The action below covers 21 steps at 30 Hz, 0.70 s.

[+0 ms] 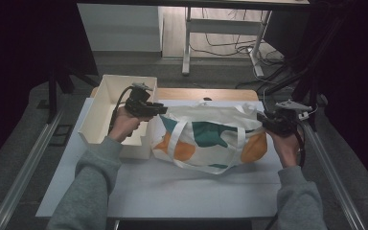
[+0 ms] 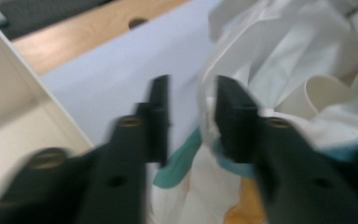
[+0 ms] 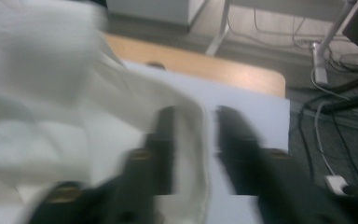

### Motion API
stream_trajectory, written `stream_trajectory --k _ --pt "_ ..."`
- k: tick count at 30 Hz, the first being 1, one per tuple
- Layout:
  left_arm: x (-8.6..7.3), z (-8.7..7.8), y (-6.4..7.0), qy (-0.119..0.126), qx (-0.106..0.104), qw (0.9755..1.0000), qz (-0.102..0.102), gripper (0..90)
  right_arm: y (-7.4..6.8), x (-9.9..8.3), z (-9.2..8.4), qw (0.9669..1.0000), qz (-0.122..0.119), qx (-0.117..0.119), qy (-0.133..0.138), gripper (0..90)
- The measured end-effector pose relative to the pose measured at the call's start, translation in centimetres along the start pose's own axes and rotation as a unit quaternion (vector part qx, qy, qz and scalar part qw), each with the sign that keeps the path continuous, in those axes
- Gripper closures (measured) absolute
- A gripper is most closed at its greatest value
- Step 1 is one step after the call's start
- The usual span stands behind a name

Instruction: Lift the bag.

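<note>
The high view is dim with dark corners; the table (image 1: 172,187) is evenly lit and brightest. Both gripper views are smeared by motion blur, the white bag (image 3: 51,93) washed pale.

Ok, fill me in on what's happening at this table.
A person holds a tool in each hand at either end of a white tote bag with teal and orange patches, lying on the table. The left tool is open, with the bag's edge between its jaws. The right tool is also open, straddling the opposite rim. Neither has clamped yet. A white cup sits inside the bag. An open white box stands beside the bag, to its left.
</note>
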State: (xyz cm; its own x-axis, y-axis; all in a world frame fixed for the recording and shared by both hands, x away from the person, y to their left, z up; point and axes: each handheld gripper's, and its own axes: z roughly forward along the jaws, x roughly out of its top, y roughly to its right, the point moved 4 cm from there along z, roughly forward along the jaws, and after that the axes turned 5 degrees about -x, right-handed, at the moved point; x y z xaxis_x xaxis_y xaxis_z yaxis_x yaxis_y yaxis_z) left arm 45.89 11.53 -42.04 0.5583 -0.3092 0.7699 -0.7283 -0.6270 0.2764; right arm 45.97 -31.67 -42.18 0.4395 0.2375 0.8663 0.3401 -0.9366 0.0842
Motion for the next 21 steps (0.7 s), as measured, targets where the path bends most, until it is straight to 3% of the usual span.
stream_trajectory --k 3,5,8,17,21 --pt "0.2 -1.3 0.5 0.029 -0.005 0.9996 0.006 50.7 -0.3 0.5 -1.5 0.9995 0.005 0.008 0.029 39.9" --pt "0.1 -1.9 1.0 0.037 -0.004 0.9992 0.015 46.5 -0.5 0.8 -2.3 0.9989 0.009 0.017 0.042 35.5" --pt "-0.1 -2.6 1.8 0.046 -0.005 0.9986 0.026 43.4 -0.9 0.9 -3.7 0.997 0.018 0.044 0.061 35.2" --pt "-2.6 -4.3 4.1 0.06 -0.004 0.9968 0.052 37.9 -3.6 -1.0 -5.7 0.9924 -0.027 0.098 0.069 39.8" --pt "-3.8 -4.9 4.9 0.065 0.001 0.9961 0.06 34.7 -4.4 -2.0 -6.0 0.9907 -0.049 0.106 0.069 40.9"
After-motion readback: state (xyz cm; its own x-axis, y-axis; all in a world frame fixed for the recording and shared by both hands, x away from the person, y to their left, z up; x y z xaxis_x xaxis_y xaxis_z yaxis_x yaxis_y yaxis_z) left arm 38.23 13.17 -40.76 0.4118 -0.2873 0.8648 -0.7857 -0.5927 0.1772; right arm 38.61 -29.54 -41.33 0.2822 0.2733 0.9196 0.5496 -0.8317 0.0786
